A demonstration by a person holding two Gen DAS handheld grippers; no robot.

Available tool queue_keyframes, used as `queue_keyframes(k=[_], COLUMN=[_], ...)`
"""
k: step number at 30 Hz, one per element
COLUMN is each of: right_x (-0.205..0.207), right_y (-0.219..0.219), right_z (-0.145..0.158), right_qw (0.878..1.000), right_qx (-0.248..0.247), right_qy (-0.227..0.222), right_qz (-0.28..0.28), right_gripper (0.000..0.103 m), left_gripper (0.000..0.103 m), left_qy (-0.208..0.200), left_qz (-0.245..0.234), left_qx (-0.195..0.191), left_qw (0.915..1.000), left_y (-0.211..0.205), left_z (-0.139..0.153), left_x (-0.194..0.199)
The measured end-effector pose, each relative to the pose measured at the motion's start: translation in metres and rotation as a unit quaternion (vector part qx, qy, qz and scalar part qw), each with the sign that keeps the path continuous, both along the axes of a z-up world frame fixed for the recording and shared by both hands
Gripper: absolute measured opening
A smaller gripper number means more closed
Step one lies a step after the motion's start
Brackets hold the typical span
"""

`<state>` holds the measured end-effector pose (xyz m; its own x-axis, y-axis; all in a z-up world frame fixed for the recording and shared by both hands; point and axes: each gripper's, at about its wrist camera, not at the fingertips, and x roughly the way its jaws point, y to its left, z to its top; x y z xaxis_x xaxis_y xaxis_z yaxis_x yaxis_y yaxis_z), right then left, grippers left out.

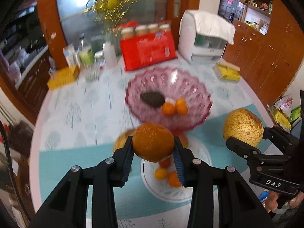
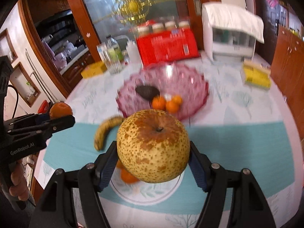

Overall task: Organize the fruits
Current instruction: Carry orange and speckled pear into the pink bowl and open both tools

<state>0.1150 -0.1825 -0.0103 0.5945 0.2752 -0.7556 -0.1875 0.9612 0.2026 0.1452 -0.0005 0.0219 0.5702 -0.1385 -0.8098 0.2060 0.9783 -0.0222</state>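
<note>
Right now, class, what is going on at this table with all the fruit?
A person is sorting fruit with a handheld gripper in each hand. The left gripper is shut on an orange, and the right gripper is shut on a speckled pear; both fruits are held above the white plate. The pink glass bowl behind already holds an avocado and small tangerines. A banana lies on the teal mat.

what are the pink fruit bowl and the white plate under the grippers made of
Pink bowl: looks like translucent pressed glass, possibly plastic; faceted pattern, scalloped rim, bright glints. White plate: probably glazed ceramic; smooth, opaque, printed leaf motif and thin rim line.
</note>
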Motion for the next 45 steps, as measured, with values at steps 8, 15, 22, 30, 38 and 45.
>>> queue_keyframes(k=[8,15,22,30,38,45], right_x=[0.047,0.100,0.153,0.203,0.232,0.245], right_y=[-0.013,-0.019,-0.012,0.013,0.030,0.041], right_z=[0.076,0.086,0.039,-0.039,-0.106,-0.135], right_qw=[0.998,0.996,0.997,0.995,0.989,0.985], right_qx=[-0.001,-0.020,-0.037,-0.077,-0.112,-0.126], right_qy=[-0.062,-0.070,-0.023,0.036,0.087,0.114], right_qz=[-0.031,-0.052,-0.063,-0.055,-0.041,-0.028], right_gripper=[0.070,0.070,0.070,0.070,0.071,0.071], left_gripper=[0.038,0.038,0.038,0.038,0.038,0.038], left_qy=[-0.029,-0.019,0.030,0.079,0.115,0.132], left_qz=[-0.029,-0.024,-0.020,-0.023,-0.016,-0.014], left_qx=[0.026,0.036,0.045,0.047,0.052,0.050], left_qw=[0.9988,0.9989,0.9983,0.9955,0.9919,0.9899], left_y=[-0.036,-0.045,-0.045,-0.048,-0.041,-0.037], left_z=[0.050,0.041,-0.017,-0.091,-0.142,-0.166], left_x=[0.029,0.070,0.111,0.148,0.175,0.187])
